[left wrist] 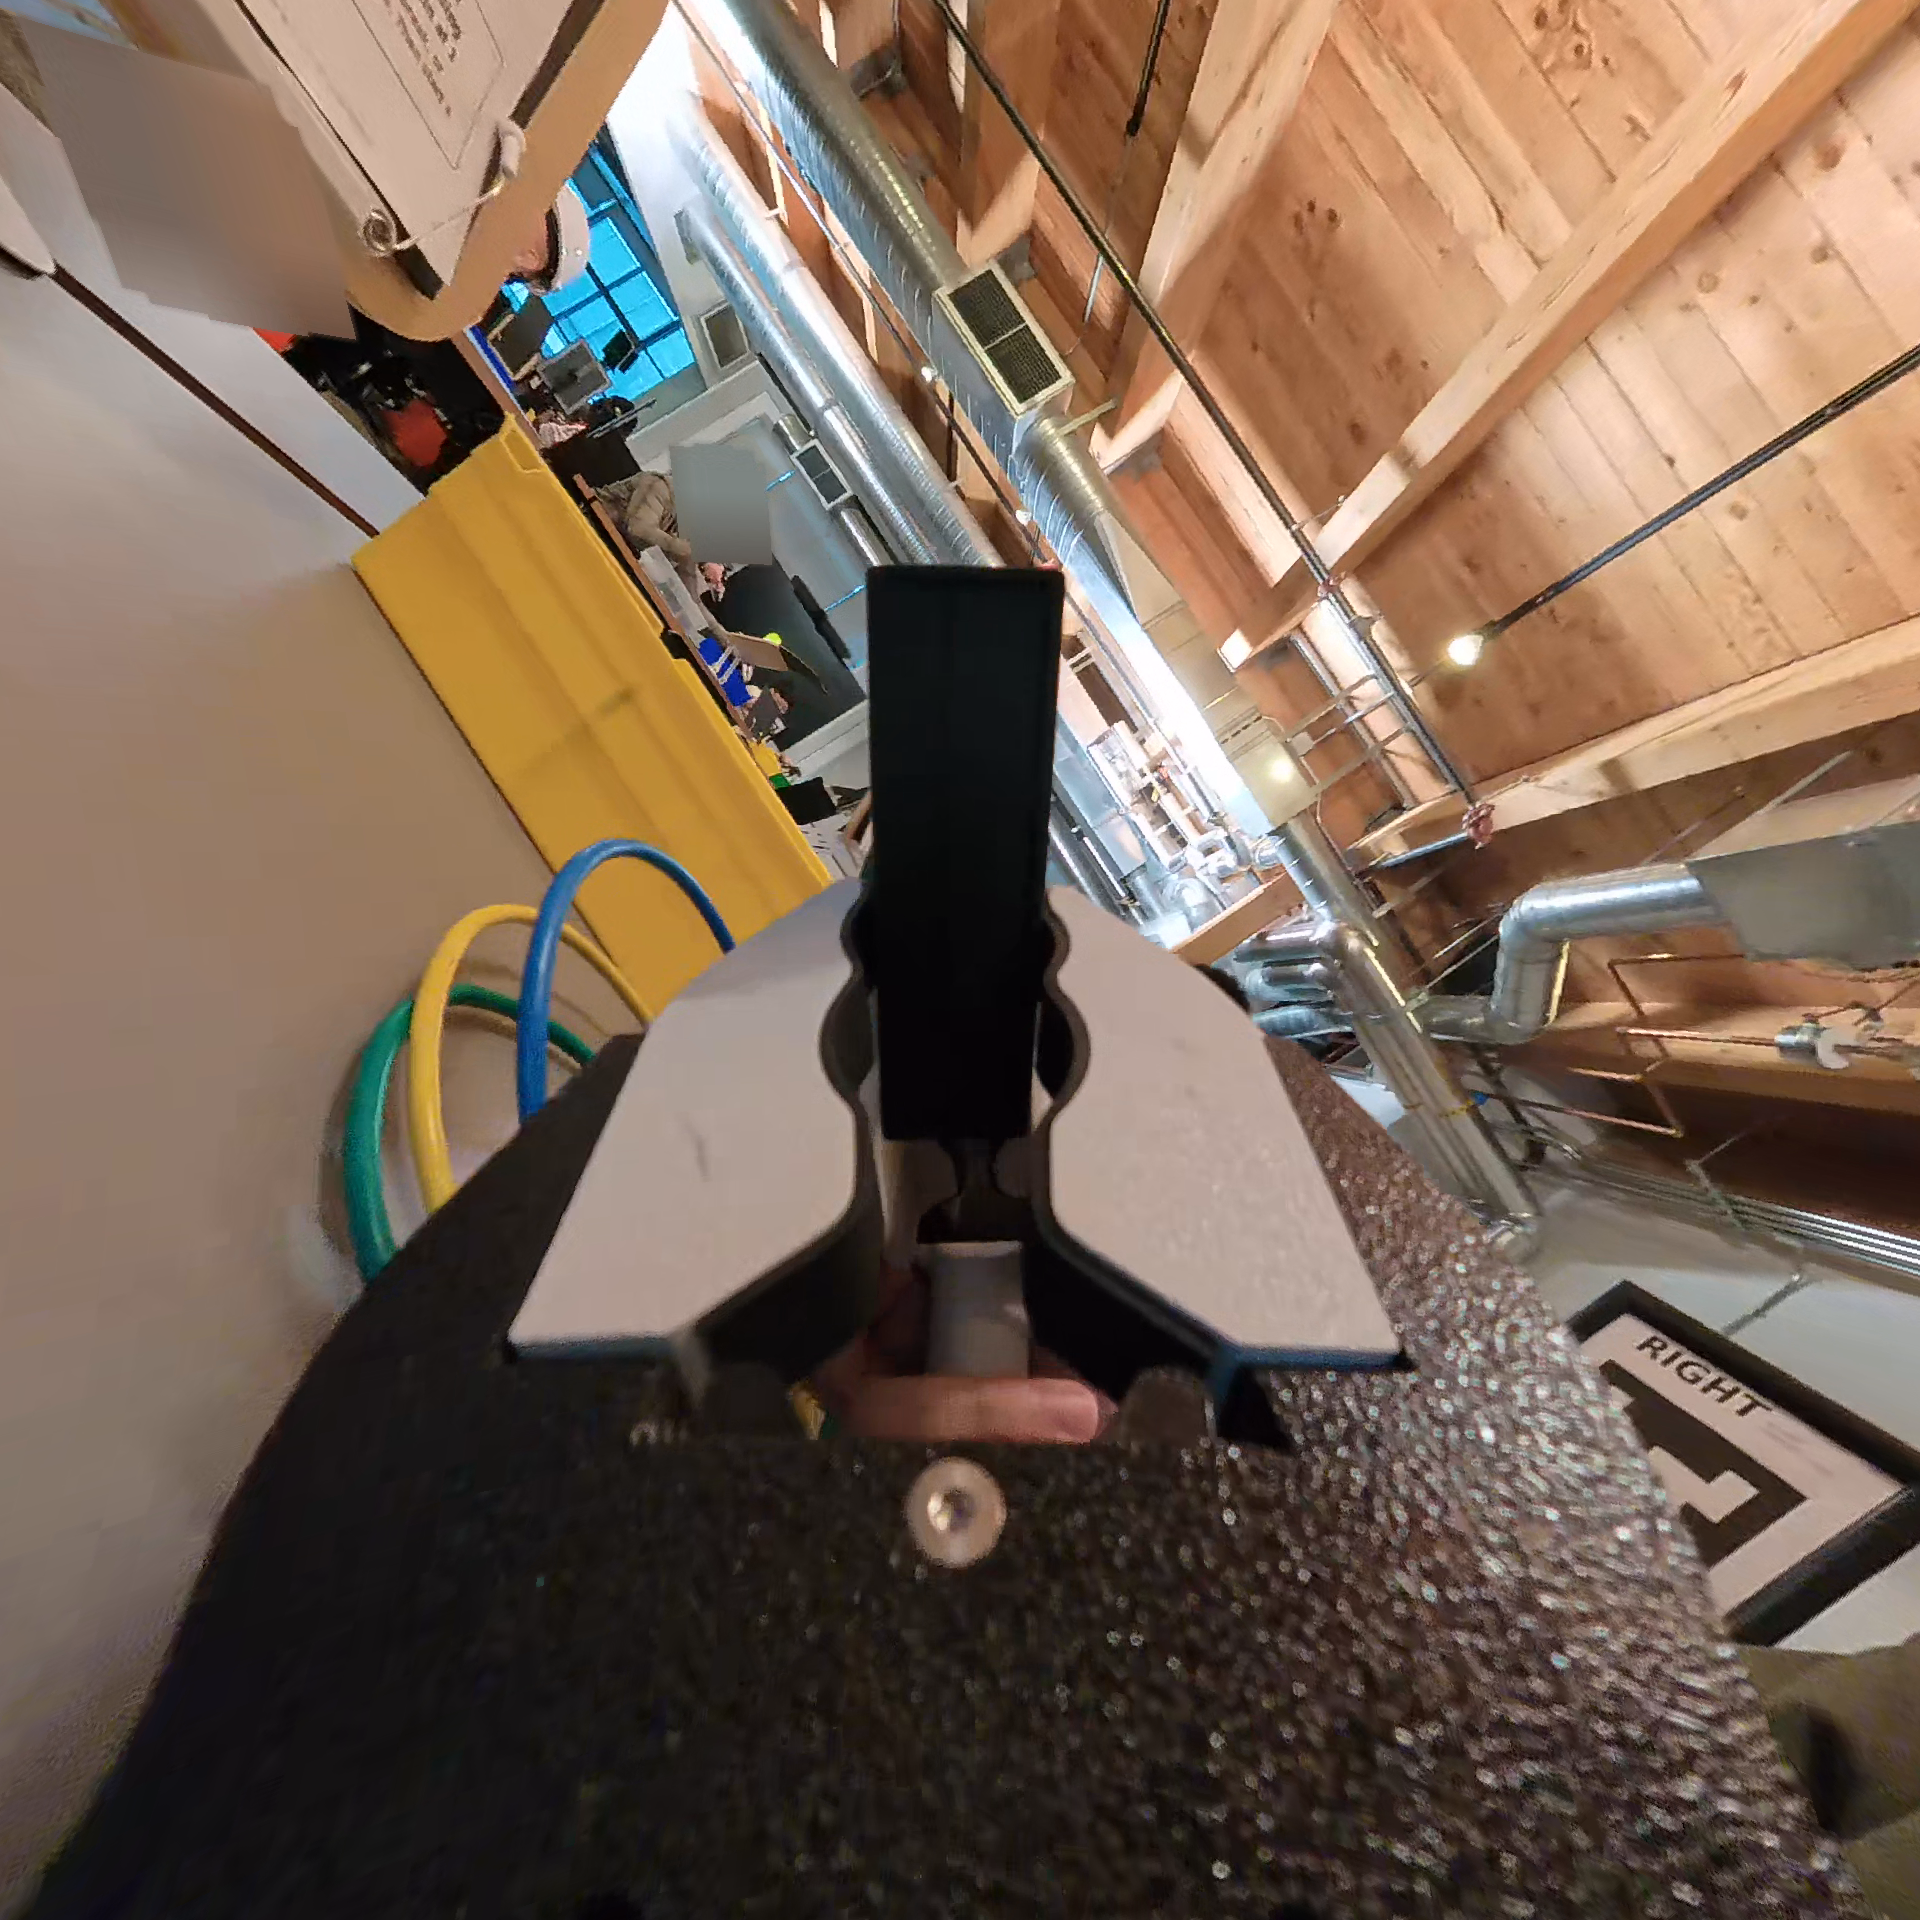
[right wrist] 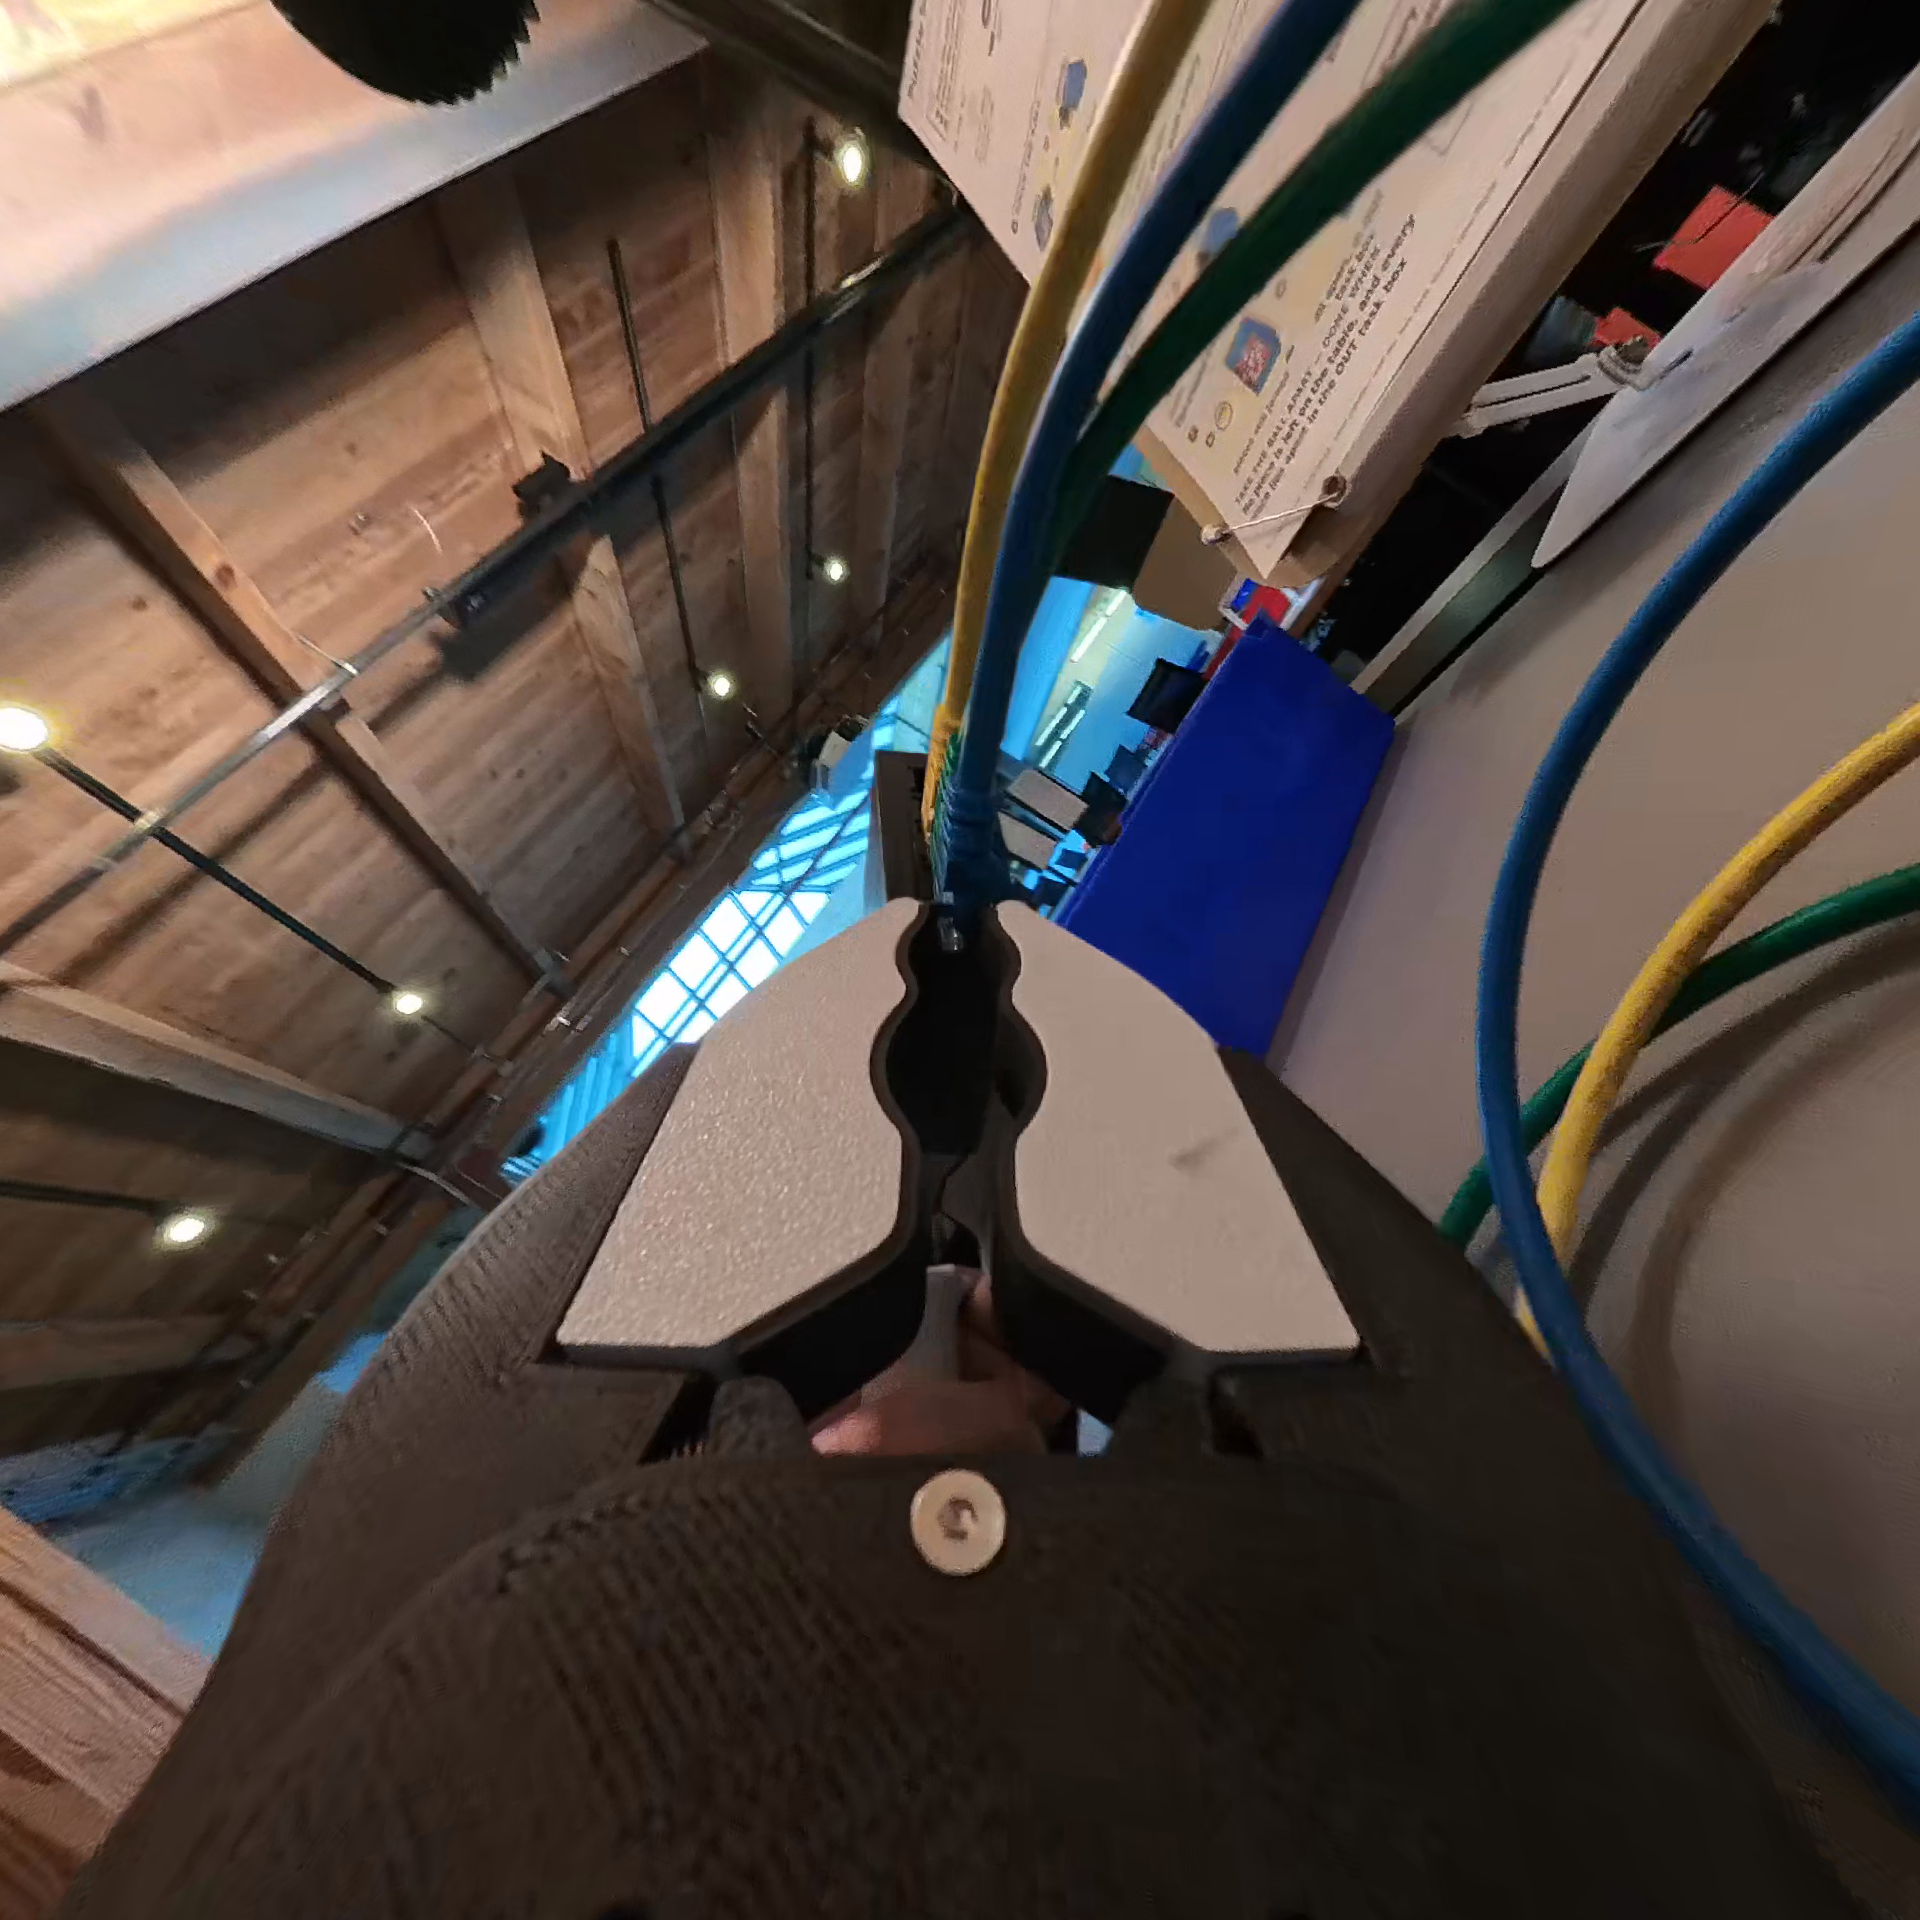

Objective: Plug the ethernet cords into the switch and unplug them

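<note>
Switch [left wrist: 961, 831] is clamped edge-on in the left gripper [left wrist: 961, 935]: a black slab standing straight out past the fingertips, long axis along the fingers. Left fingers closed on it.

Right gripper [right wrist: 961, 925]: fingers pinched nearly together at the tips, right at the boot of the blue ethernet cord [right wrist: 971, 821]. Looks like a grip on the plug end, but the contact itself is dark and small, so that is a judgement. Blue cord runs straight ahead from the tips, then up and away; the yellow cord [right wrist: 997, 468] and green cord [right wrist: 1226, 270] run alongside it and end just beyond the tips at a dark edge, probably the switch's port face.

Key relation: plug axis lines up with the right fingers, switch dead ahead, so a straight pull back along the finger axis unplugs, while the left holds the body fixed. Whether the blue plug is seated I can't tell.

Slack loops lie on the table [right wrist: 1714, 831], right of the right fingers.

Writing: printed cardboard boxes [right wrist: 1382, 208] and a marker tag [left wrist: 1745, 1475] carry text; no brand is visible on the switch.
</note>
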The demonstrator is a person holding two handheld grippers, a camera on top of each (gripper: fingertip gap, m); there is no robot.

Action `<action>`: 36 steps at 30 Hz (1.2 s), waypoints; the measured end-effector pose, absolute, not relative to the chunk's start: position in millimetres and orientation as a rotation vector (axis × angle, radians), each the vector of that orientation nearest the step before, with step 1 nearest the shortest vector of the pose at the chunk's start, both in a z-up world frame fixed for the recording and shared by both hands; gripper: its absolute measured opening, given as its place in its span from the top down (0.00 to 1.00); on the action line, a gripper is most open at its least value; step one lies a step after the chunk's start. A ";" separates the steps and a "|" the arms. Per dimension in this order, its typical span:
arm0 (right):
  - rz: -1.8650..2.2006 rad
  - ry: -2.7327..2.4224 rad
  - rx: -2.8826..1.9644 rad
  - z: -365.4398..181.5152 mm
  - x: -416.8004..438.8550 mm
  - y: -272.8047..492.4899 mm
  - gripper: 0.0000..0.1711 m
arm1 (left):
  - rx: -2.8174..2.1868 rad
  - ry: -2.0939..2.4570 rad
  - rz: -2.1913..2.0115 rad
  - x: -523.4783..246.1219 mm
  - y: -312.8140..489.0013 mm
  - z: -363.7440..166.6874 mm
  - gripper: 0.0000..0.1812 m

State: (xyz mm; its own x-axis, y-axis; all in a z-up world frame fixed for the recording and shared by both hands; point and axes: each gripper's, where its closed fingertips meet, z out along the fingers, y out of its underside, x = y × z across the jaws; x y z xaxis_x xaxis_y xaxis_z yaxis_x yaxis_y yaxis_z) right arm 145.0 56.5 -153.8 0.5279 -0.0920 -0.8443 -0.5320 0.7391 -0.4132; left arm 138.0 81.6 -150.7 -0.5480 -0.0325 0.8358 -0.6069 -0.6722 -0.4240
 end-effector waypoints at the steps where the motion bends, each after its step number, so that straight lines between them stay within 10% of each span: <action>1: 0.302 0.996 -0.702 -153.8 145.3 56.4 0.95 | 1.245 -1.016 2.250 138.2 81.5 -151.1 0.85; 26: 0.319 1.051 -0.683 -161.1 148.2 55.8 0.80 | 1.279 -0.959 2.250 142.9 90.5 -153.1 0.85; 36: 0.358 1.023 -0.678 -160.2 144.8 60.1 0.92 | 1.262 -0.980 2.223 140.2 84.3 -153.7 0.85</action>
